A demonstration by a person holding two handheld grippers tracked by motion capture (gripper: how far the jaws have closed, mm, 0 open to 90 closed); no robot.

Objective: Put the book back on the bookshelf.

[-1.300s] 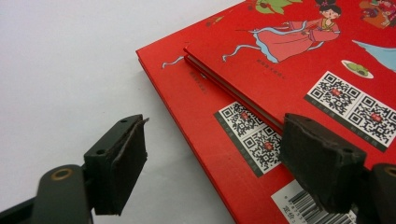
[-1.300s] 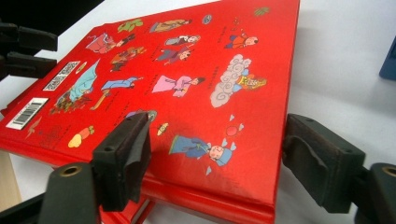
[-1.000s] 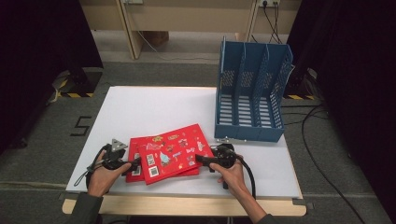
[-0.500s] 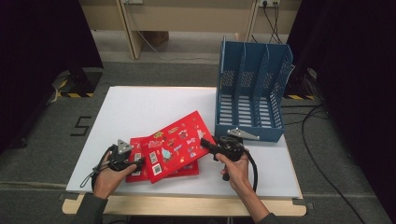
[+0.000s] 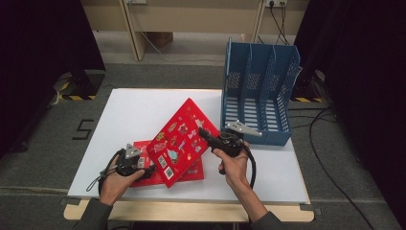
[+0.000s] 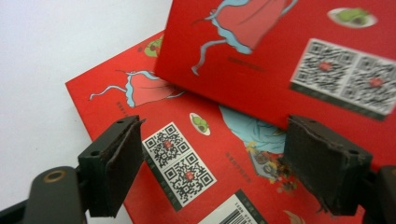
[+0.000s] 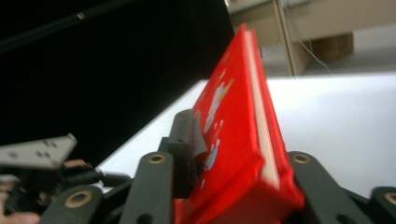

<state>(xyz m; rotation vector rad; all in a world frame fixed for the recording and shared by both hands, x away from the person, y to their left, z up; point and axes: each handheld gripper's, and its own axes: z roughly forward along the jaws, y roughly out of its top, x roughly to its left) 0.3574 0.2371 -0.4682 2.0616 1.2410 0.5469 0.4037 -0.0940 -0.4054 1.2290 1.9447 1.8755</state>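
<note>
Right fingers [image 5: 203, 132] clamping top book [image 5: 179, 142], tilting it off lower book [image 5: 191, 170] on worktop [image 5: 134, 110]. Left fingers [image 5: 149, 168] gaping over lower one. Risk: edge-only grip slipping, book dropping before rack [image 5: 258, 91].

Flat red picture book with QR codes [image 5: 146, 165]: largely covered in the high view by the lifted red hardcover book [image 5: 179, 141]; cover print too small to read there. Lifted book: cut off by top and right edges in the left gripper view, blurred in the right gripper view, its lower end hiding the jaws' faces.
</note>
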